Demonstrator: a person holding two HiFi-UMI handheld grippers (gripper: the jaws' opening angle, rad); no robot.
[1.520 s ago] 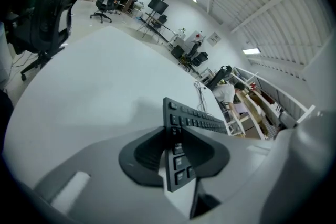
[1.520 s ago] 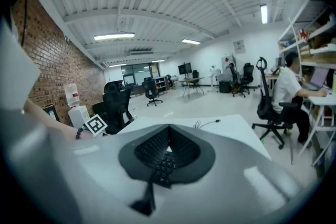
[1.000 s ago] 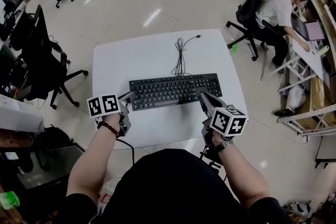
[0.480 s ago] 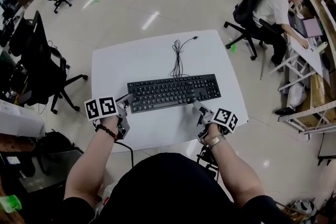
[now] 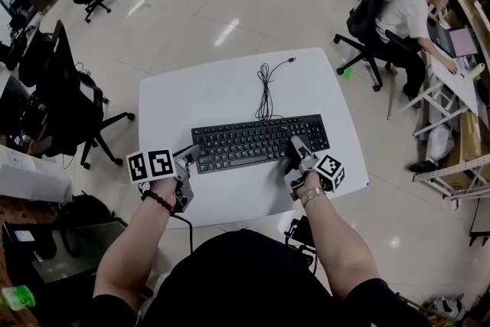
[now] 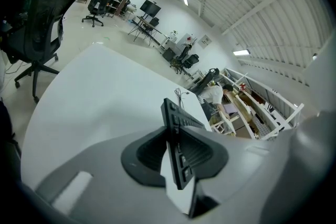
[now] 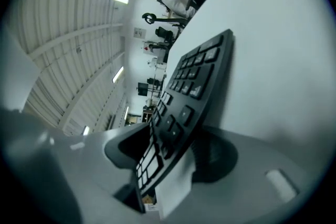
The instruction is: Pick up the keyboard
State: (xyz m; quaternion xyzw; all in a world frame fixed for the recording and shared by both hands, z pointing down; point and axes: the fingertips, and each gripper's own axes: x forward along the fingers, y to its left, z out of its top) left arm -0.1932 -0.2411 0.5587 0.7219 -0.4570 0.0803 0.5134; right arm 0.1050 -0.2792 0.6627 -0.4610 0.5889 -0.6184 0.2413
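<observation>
Both tools are at the black keyboard (image 5: 260, 142), which lies on the white worktop (image 5: 207, 92) with its cable (image 5: 265, 88) trailing toward the far edge. My left tool (image 5: 191, 155) is clamped on the keyboard's left end. My right tool (image 5: 295, 146) has its jaws spread wide around the right front edge, pads not pressing on it.

Right gripper (image 5: 295, 145) has come down and rolled onto its side since a second ago. Its jaws went from closed to wide apart, now sitting either side of the keyboard (image 5: 253, 140) at its front right edge
</observation>
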